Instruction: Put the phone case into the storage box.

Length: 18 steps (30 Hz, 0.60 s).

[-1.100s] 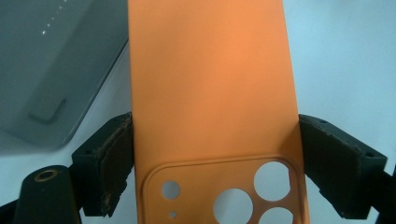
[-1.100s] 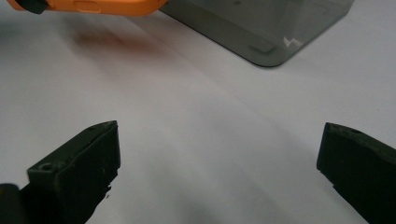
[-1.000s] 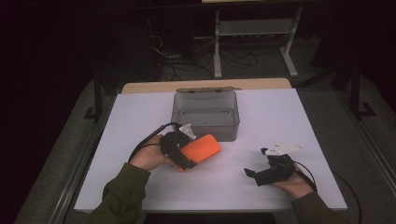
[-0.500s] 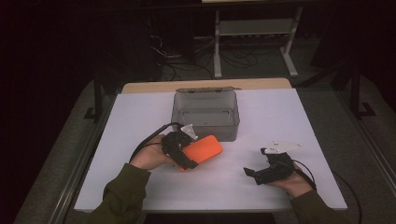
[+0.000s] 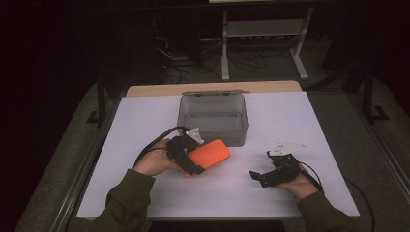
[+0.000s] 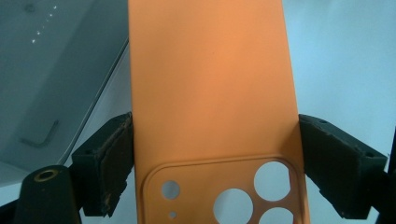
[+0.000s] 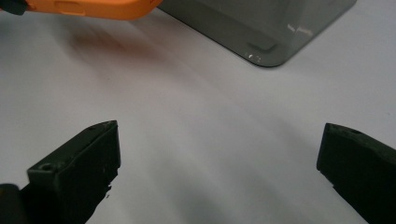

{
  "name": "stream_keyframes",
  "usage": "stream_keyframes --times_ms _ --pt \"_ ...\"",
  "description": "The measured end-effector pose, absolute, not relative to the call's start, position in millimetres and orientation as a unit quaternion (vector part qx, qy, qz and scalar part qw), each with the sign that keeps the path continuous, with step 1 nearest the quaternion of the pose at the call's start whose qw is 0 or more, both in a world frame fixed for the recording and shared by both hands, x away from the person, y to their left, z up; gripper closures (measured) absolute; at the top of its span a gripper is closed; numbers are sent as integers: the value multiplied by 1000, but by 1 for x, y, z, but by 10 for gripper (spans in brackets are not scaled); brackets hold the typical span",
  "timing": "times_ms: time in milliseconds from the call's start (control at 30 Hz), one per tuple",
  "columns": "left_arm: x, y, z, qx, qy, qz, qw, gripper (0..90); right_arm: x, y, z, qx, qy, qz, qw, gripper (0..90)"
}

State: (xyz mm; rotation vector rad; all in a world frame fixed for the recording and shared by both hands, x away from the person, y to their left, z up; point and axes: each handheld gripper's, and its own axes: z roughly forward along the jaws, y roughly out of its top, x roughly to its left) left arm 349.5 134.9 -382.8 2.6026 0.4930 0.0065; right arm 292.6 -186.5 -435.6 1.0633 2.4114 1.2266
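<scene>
Two grippers at work on the white bench [image 5: 145, 125]. High view: left gripper [image 5: 191, 162], lower centre-left of frame, holds an orange phone case [image 5: 209, 153] just in front of the grey plastic box [image 5: 212, 116], which sits mid-frame w/ lid open. Right gripper [image 5: 263, 176] rests lower right, apart from both. Judging by this, pickup is done; case not yet in the box, so placing is left.

Left gripper view: jaws clamp the case's [image 6: 210, 93] long edges, camera cutouts at bottom of frame; box interior [image 6: 51, 70] upper left, a small hex key [image 6: 39, 137] inside.

Right gripper view: jaws wide, nothing btwn them; case's edge [image 7: 93, 8] upper left, box corner [image 7: 261, 28] top right. Only the box's near wall stands in the way.
</scene>
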Motion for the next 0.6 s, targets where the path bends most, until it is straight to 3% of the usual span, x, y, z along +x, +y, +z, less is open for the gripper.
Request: stream_keyframes --times_ms 600 --pt "349 134 -383 953 180 2 243 146 303 -171 -429 346 831 418 121 0"
